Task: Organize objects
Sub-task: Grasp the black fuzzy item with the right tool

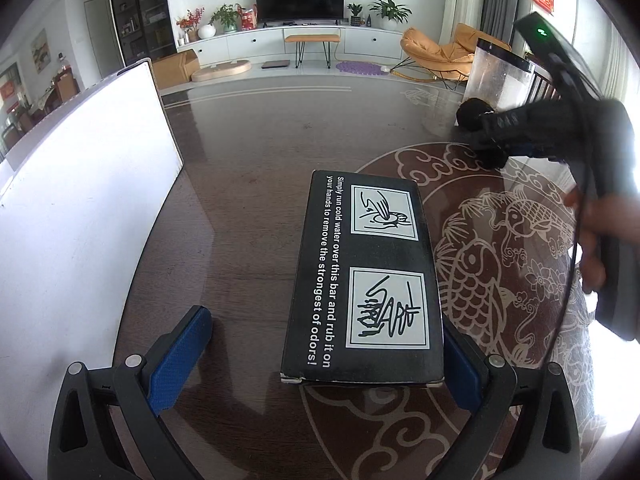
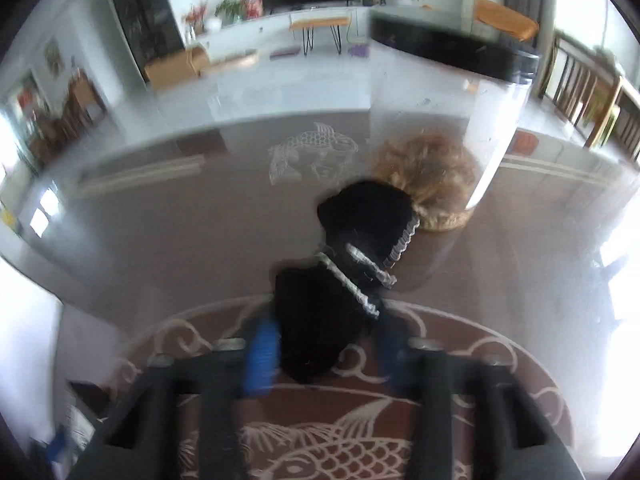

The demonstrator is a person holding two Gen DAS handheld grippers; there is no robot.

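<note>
Two grippers are mine: my right gripper (image 2: pixel 324 348) has clamped down on a black knitted piece (image 2: pixel 332 304), which trails forward to a furry tan item (image 2: pixel 432 184). My left gripper (image 1: pixel 320 356) gapes wide around a black box (image 1: pixel 364 280) on the tabletop (image 1: pixel 248 152).

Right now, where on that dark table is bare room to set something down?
Bare: the stretch between the white upright board and the black printed box, and beyond the box. Crowded: by the clear plastic canister, black fabric item, tan fluffy ball.
</note>
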